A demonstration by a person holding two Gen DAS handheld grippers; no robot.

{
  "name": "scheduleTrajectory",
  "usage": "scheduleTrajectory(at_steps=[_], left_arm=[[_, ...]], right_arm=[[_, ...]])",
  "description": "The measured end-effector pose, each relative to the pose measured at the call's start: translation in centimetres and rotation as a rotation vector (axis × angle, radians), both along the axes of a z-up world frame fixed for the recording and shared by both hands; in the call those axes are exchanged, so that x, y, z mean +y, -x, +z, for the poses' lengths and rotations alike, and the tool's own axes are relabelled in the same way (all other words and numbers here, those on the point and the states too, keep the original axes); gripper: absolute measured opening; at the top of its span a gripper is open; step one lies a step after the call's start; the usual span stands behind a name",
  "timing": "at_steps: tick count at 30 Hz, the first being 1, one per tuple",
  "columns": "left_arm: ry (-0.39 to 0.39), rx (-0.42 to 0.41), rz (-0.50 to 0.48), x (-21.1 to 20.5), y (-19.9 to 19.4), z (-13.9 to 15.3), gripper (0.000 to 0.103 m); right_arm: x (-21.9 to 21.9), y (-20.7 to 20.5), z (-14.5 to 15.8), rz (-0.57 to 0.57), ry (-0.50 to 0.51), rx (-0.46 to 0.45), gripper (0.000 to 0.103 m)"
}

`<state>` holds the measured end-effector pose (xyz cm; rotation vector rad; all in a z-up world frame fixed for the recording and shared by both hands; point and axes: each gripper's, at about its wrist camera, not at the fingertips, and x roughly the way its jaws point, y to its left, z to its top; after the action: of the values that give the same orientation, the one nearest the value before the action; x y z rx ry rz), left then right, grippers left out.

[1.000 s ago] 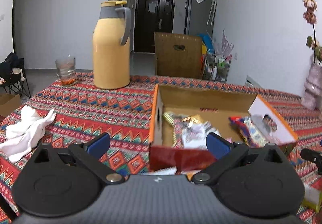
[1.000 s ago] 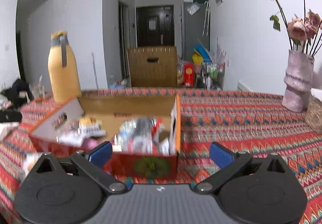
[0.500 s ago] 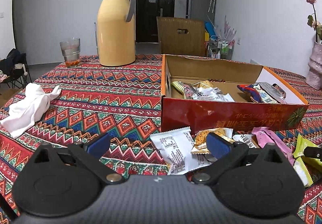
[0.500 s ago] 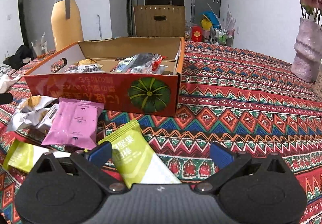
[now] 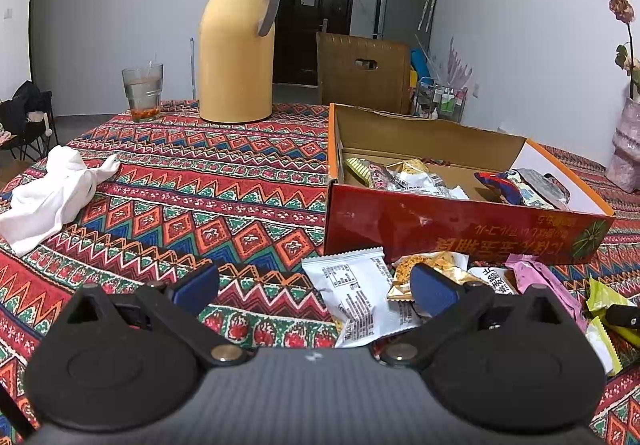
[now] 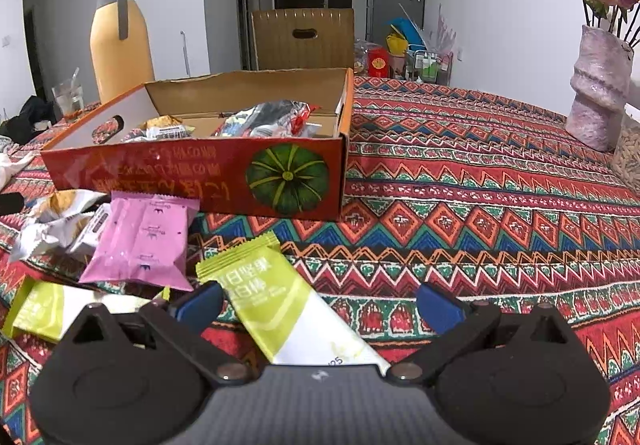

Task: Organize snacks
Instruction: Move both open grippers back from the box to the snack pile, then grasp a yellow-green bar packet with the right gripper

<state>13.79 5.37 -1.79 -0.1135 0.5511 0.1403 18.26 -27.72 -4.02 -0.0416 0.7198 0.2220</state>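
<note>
From the left wrist view, the left gripper (image 5: 315, 284) sits low over the table with its two blue fingers (image 5: 196, 283) wide apart and nothing between them. The table wears a bright cloth (image 5: 208, 181) with zigzag shapes. A red cardboard box (image 5: 460, 223) stands open on the right, and some snack packs (image 5: 404, 175) lie inside it. Just in front of the box, more snacks lie on the cloth: a white packet (image 5: 356, 297), a gold crumbly one (image 5: 428, 261) and a pink one (image 5: 540, 277). Far back stand a big yellow jug (image 5: 236, 49) and a glass (image 5: 143, 91) beside it. A white rag (image 5: 52, 195) lies on the left. From the right wrist view, the right gripper (image 6: 319, 305) also has its blue fingers (image 6: 438, 305) spread wide, holding nothing. A green snack bar (image 6: 276, 301) lies on the cloth between the fingers, nearer the left one, and runs under the gripper body. A pink packet (image 6: 144, 241) lies to its left, touching the front of the box (image 6: 192, 177), which has a green pumpkin picture. Another green bar (image 6: 36, 309) lies at the far left. A pale vase (image 6: 598, 89) with roses stands on the right, well apart from the box.
</note>
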Motion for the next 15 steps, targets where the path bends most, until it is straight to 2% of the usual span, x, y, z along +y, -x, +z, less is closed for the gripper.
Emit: scheduleTrajectory(at_steps=[9,12,15], left_arm=[[0.016,0.007,-0.002,0.27,-0.13,-0.17,0.103],[0.022,0.011,-0.004,0.31,-0.20,-0.25,0.103],[0.027,0.009,-0.005,0.38,-0.20,-0.27,0.103]], right_arm=[[1.08,-0.87,-0.95,0.026,0.038,0.043,0.100],[0.91,-0.62,-0.76,0.027,0.015,0.041,0.086],[0.94,-0.15,-0.41,0.034,0.010,0.036,0.062]])
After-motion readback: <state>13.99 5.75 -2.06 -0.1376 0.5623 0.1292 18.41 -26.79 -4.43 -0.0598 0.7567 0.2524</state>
